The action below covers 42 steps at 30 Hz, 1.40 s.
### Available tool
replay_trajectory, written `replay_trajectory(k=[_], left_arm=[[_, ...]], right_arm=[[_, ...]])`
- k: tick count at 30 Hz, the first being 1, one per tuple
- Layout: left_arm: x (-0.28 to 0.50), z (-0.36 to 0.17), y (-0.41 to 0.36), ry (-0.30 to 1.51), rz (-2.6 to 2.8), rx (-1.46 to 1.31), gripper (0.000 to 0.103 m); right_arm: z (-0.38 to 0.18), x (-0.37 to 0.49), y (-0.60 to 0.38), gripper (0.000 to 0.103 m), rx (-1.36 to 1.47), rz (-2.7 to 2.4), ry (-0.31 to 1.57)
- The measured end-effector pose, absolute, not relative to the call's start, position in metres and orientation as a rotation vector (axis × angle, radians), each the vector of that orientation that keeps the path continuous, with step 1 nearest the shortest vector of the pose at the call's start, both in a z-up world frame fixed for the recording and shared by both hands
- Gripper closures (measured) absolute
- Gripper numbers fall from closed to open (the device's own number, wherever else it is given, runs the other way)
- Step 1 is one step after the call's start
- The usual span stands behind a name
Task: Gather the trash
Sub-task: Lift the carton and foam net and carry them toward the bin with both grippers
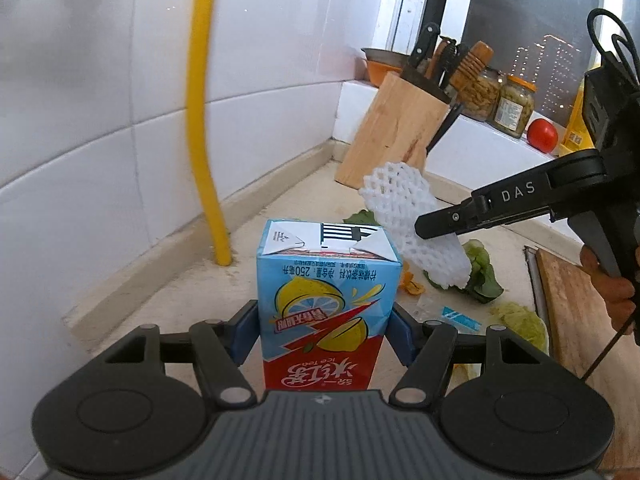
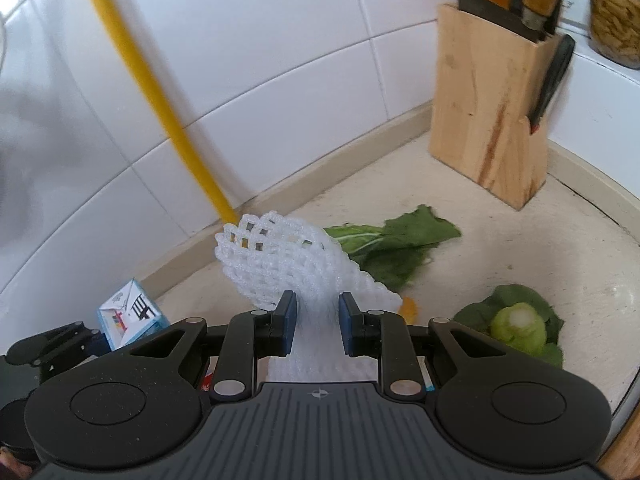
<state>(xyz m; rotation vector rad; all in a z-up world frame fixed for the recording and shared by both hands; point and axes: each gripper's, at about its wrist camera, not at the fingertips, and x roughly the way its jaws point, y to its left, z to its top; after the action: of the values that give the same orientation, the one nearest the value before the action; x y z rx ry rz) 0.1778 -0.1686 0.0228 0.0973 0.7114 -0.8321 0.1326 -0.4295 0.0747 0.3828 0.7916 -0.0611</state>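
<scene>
A blue and red iced-tea carton (image 1: 320, 304) with lemon pictures stands upright between the blue pads of my left gripper (image 1: 324, 328), which is shut on its two sides above the counter. My right gripper (image 2: 318, 320) is shut on a white foam fruit net (image 2: 280, 264), pinched thin between its pads. In the left wrist view the foam net (image 1: 400, 200) hangs in the air from the right gripper's black fingers (image 1: 440, 224), right of the carton and further back. The carton (image 2: 130, 312) shows at the lower left of the right wrist view.
Green leaves (image 2: 392, 248), a cut vegetable stub (image 2: 520, 324), orange peel (image 1: 412, 286) and a blue wrapper (image 1: 460, 317) lie on the beige counter (image 2: 500, 248). A wooden knife block (image 2: 488, 112) stands in the corner. A yellow pipe (image 1: 200, 120) runs up the tiled wall. A wooden cutting board (image 1: 576, 312) lies at right.
</scene>
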Motion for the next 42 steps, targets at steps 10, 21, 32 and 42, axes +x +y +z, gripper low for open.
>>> replay_trajectory(k=[10, 21, 32, 42], left_arm=[[0.166, 0.028, -0.129, 0.683, -0.788, 0.082, 0.043], [0.156, 0.03, -0.074, 0.668, -0.692, 0.06, 0.043], [0.138, 0.024, -0.019, 0.667, -0.578, 0.049, 0.043], [0.123, 0.014, 0.02, 0.671, -0.493, 0.037, 0.043]], right_arm=[[0.082, 0.128, -0.39, 0.074, 0.349, -0.026, 0.787], [0.083, 0.134, -0.336, 0.074, 0.308, 0.059, 0.801], [0.078, 0.148, -0.265, 0.074, 0.265, 0.184, 0.833], [0.069, 0.15, -0.213, 0.073, 0.234, 0.262, 0.873]])
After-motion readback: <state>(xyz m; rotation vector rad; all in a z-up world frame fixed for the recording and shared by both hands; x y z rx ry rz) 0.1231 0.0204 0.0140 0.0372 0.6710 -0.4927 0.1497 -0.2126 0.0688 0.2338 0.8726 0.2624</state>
